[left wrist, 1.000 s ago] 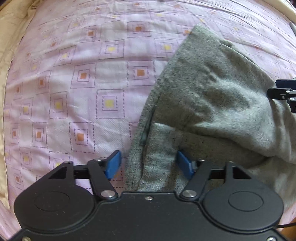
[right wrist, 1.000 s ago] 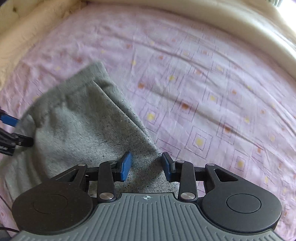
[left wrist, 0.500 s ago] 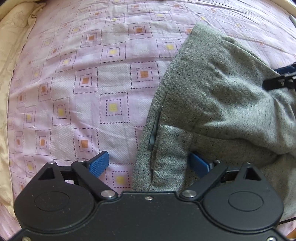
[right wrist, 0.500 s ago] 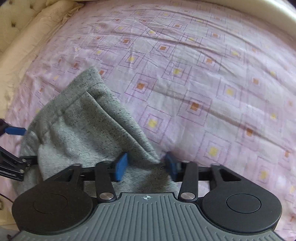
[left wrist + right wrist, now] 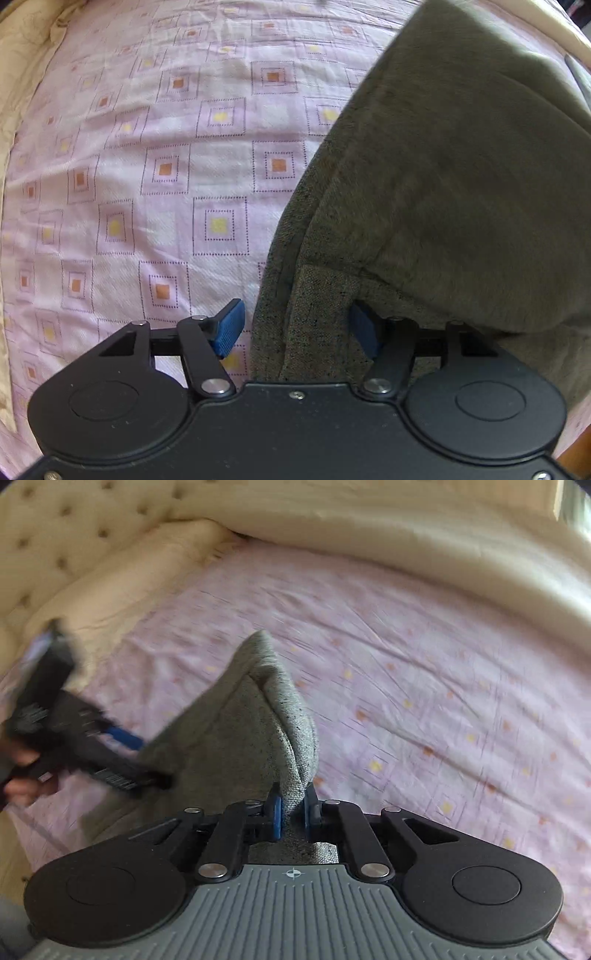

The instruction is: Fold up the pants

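Note:
Grey knit pants point(image 5: 443, 166) lie on the bed, their near edge and seam running between the pads of my left gripper point(image 5: 297, 328). It points straight down and its jaws are closing; the left pad point(image 5: 229, 328) is still just clear of the cloth. My right gripper point(image 5: 293, 808) is closing and pinches a fold of the pants point(image 5: 236, 731), which rises from its pads in a raised peak. The right wrist view, blurred, shows the left gripper point(image 5: 151, 764) at the cloth's left side with a hand point(image 5: 22, 771) holding it.
The pink sheet point(image 5: 166, 166) with square patterns covers the bed. Cream bedding point(image 5: 22, 74) lines its left side, and a cream duvet point(image 5: 406, 546) and a tufted headboard point(image 5: 74, 528) stand at the far end.
The right gripper opened wide, then shut on the pants and rose, lifting the cloth into a peak. The left jaws spread wider, then narrowed around the pants' edge.

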`<control>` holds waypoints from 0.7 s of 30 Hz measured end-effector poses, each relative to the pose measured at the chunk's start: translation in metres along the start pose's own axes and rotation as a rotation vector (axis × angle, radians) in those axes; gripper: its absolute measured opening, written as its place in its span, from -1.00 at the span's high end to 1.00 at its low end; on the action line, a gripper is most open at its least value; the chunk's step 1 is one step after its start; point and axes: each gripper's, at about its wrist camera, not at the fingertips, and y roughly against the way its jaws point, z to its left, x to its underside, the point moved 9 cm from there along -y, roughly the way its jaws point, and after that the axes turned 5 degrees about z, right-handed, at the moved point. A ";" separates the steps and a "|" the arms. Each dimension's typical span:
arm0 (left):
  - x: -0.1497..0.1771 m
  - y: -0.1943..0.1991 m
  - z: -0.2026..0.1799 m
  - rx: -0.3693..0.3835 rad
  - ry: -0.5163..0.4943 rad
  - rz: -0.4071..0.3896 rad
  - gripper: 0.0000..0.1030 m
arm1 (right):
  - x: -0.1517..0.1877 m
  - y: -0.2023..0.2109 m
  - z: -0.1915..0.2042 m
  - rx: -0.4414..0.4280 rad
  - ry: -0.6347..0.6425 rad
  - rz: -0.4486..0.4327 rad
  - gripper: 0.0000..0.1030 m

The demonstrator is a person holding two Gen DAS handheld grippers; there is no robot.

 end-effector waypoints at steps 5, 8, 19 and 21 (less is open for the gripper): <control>0.012 0.011 0.019 -0.002 0.050 -0.026 -0.23 | 0.036 0.011 0.077 -0.049 0.093 0.018 0.80; 0.024 0.017 0.036 -0.022 0.068 -0.030 -0.22 | 0.063 -0.005 0.103 -0.040 0.118 0.069 0.80; 0.048 0.062 0.078 0.048 0.290 -0.120 -0.23 | 0.086 -0.042 0.119 0.030 0.189 0.102 0.79; 0.048 0.073 0.070 0.089 0.292 -0.141 -0.25 | 0.094 -0.049 0.127 0.040 0.207 0.110 0.79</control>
